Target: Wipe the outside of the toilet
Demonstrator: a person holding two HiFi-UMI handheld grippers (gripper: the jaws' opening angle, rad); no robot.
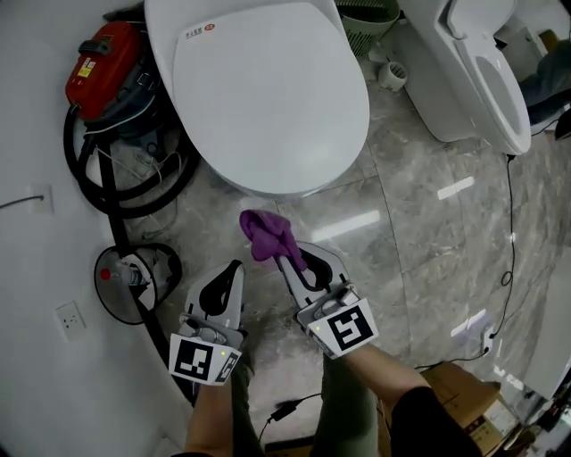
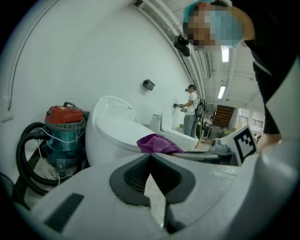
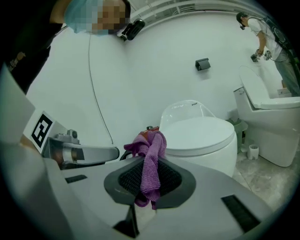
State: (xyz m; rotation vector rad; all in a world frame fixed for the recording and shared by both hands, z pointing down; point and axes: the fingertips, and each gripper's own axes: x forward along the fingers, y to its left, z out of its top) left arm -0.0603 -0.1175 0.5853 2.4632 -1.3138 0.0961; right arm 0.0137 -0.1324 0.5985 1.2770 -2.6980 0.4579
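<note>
Toilet point(image 1: 268, 89), lid down, is sitting just ahead of both claws in the head view. The right claw point(image 1: 287, 259) is pinching a purple cloth point(image 1: 266, 234), whose bunched end is hanging close to the bowl's front with a strip of floor showing between. The left claw point(image 1: 235, 266) is hovering just beside it. Far beyond the right claw, a green basket point(image 1: 370, 22) is being cut off by the frame's top, and its contents are too hard to make out. Glossy marble floor point(image 1: 428, 232) is spreading underneath. In the left gripper view, the left claw's jaws are meeting at their tips with nothing between them; the toilet is standing ahead to the left, with a red vacuum cleaner point(image 2: 63, 131) further left. In the right gripper view, the jaws are clamping the cloth, which is draping over the pads and hiding part of them.
</note>
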